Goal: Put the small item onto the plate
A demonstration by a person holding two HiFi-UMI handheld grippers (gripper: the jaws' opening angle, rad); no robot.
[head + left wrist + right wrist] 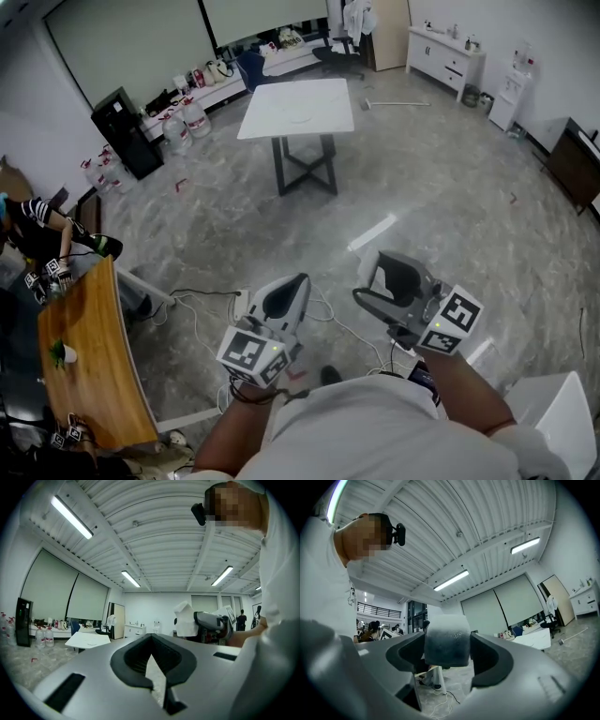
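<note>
My right tongs [447, 645] pinch the small block [446, 632]; my left tongs [151, 641] are pressed together, empty; setting it on the plate is not yet done

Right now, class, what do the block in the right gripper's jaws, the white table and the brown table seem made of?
Block: probably foam or sponge, matt, pale, with a finely pitted face and rounded edges. White table: smooth, light-catching top, maybe laminate or stone; dark frame, likely metal. Brown table: wood or veneer, warm streaky grain.
</note>
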